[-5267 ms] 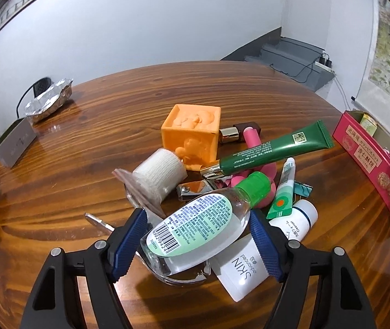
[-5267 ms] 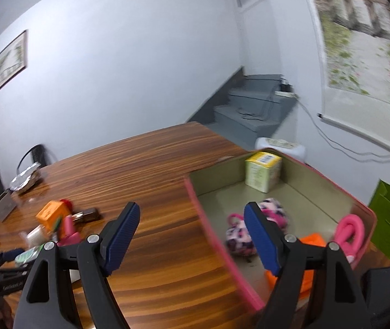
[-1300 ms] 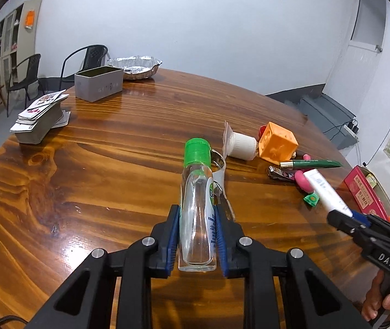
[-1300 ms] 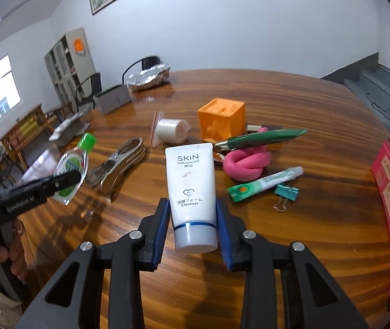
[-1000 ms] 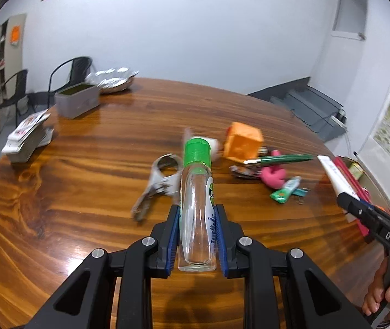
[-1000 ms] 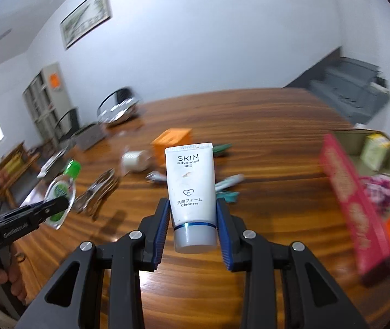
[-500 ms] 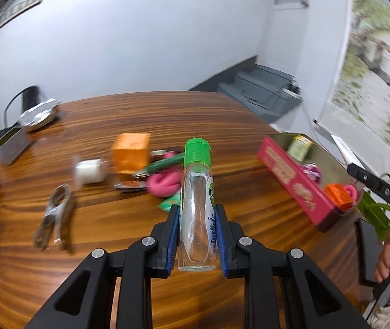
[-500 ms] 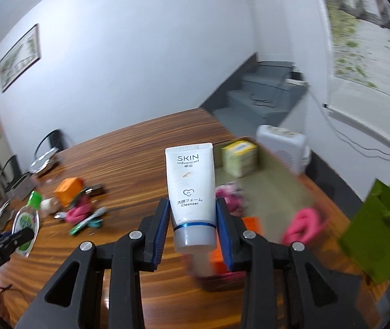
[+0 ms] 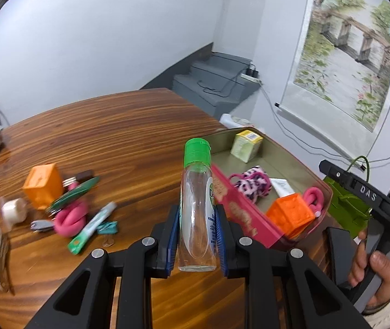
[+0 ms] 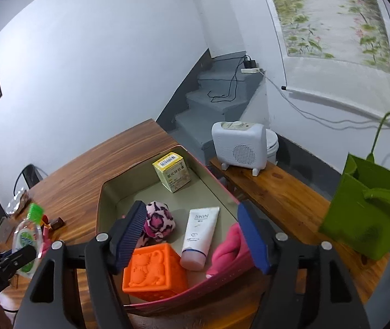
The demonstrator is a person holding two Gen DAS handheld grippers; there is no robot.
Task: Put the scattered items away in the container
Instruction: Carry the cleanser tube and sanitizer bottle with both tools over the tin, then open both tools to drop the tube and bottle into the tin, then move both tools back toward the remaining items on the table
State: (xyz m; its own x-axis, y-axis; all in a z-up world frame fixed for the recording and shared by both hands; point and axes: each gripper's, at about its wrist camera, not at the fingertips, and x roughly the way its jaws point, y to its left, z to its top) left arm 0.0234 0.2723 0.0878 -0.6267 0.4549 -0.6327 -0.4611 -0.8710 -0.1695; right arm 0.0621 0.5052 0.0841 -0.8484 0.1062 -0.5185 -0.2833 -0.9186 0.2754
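My left gripper [image 9: 197, 240] is shut on a clear sanitizer bottle [image 9: 197, 211] with a green cap, held above the table just left of the pink box [image 9: 245, 223]. The bottle also shows in the right wrist view [image 10: 27, 235]. My right gripper [image 10: 192, 235] is open and empty above the box [image 10: 222, 186]. The white SKIN tube [image 10: 199, 237] lies inside the box beside an orange cube [image 10: 153, 271], a leopard scrunchie [image 10: 158, 220], a pink coil [image 10: 226, 244] and a yellow carton [image 10: 171, 171].
On the table left of the box lie an orange cube [image 9: 42, 182], a green tube [image 9: 73, 193], a pink coil [image 9: 70, 218], a small green-white tube [image 9: 92, 229], a binder clip [image 9: 108, 227] and a gauze roll [image 9: 12, 209]. A green bag [image 10: 367, 213] and white heater [image 10: 240, 144] stand on a bench.
My right gripper opened and the SKIN tube dropped into the box. My left gripper, still holding the bottle, moved right toward the box.
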